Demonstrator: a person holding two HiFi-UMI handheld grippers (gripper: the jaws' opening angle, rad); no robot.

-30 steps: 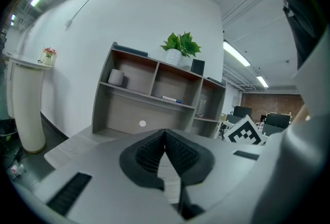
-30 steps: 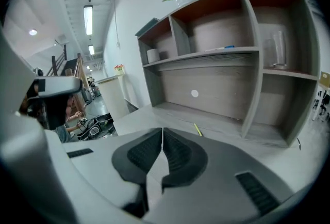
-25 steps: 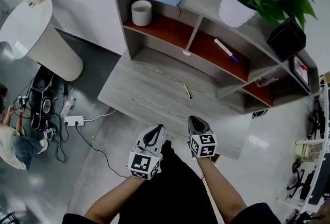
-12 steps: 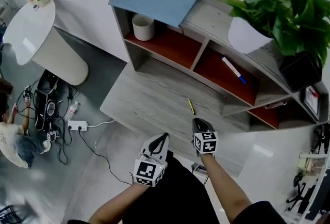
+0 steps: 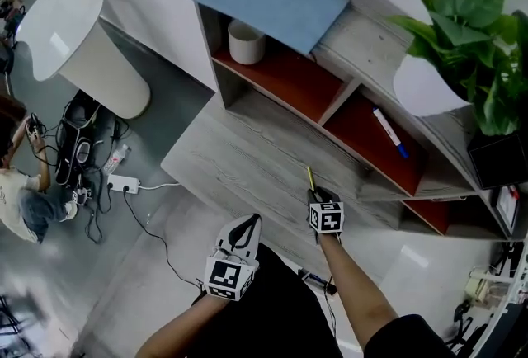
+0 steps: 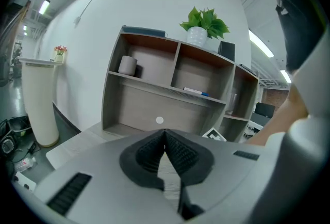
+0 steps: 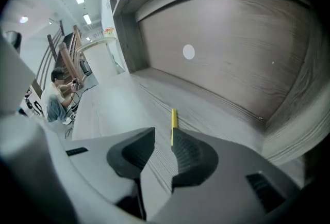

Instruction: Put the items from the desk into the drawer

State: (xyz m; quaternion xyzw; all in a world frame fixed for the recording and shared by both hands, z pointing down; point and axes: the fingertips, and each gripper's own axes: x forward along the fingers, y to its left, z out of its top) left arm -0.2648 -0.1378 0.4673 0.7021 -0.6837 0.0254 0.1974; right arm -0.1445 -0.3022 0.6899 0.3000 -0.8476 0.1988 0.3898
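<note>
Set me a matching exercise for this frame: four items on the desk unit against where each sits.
Items: 1 yellow pencil; 2 marker; 3 white cup; 4 potted plant.
Places: A left shelf compartment; B top of the shelf unit; C desk surface; D middle shelf compartment.
Pairs: 1-C, 2-D, 3-A, 4-B.

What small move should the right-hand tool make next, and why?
Probably nudge the right gripper forward and a little sideways: its fingers stand open, but the yellow pencil on the desk lines up with one finger rather than the gap.
</note>
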